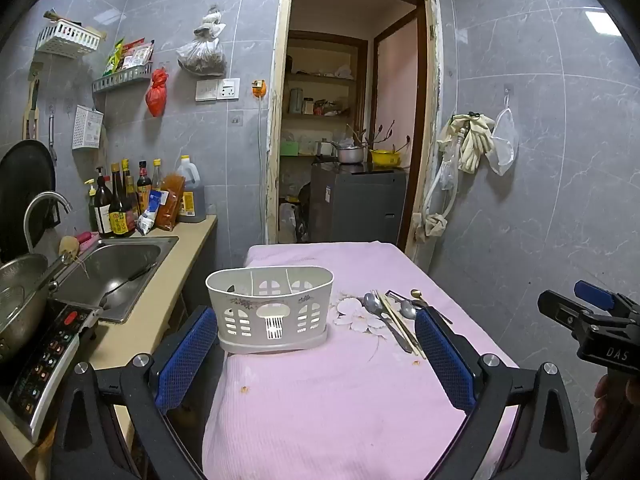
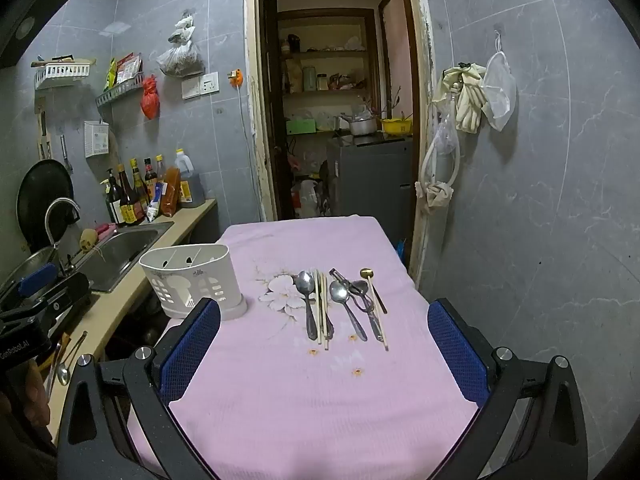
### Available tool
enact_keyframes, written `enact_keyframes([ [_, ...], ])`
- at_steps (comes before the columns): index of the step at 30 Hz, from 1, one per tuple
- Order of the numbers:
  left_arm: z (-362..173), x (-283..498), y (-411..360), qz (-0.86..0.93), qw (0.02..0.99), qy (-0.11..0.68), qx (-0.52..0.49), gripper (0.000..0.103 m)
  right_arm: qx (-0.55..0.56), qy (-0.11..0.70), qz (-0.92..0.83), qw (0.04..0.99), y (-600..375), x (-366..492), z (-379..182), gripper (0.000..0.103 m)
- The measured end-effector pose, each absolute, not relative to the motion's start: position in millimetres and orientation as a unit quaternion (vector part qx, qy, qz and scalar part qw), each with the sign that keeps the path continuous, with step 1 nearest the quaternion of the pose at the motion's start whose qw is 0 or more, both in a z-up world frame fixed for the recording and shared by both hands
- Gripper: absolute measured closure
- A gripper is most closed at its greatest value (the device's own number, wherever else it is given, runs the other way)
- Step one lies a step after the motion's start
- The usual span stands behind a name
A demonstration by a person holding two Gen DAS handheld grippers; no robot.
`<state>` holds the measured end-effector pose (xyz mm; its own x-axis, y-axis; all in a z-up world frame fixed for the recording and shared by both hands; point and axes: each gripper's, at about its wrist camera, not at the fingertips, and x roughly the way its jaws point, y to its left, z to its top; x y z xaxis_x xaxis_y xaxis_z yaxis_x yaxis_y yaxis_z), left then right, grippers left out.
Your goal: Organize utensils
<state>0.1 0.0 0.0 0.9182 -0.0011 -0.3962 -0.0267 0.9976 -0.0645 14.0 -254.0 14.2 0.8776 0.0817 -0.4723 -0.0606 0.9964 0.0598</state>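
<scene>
Both jaws stand wide apart, holding nothing: the left gripper (image 1: 316,356) faces the white utensil caddy (image 1: 270,314), the right gripper (image 2: 324,344) faces the utensils. Only the right wrist view separates these: two steel spoons (image 2: 306,284), chopsticks (image 2: 320,308), a gold spoon (image 2: 366,274), lying side by side right of the caddy. Bare pink tablecloth (image 2: 312,412) spreads between fingers and utensils; the caddy stands at the table's left edge, beside the sink (image 1: 116,264).

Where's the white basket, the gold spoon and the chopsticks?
white basket (image 2: 192,284): right wrist view, its front wall.
gold spoon (image 2: 365,273): right wrist view, its bowl.
chopsticks (image 2: 320,312): right wrist view, middle of the left pair.
</scene>
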Motion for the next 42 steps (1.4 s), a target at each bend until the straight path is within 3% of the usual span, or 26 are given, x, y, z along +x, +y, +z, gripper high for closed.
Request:
enact_keyframes([
  [42, 0.0, 0.2, 0.1, 0.006, 0.978, 0.205, -0.037, 0.003, 0.022, 0.251, 0.037, 0.967, -253.1, 16.7, 12.3, 0.001],
])
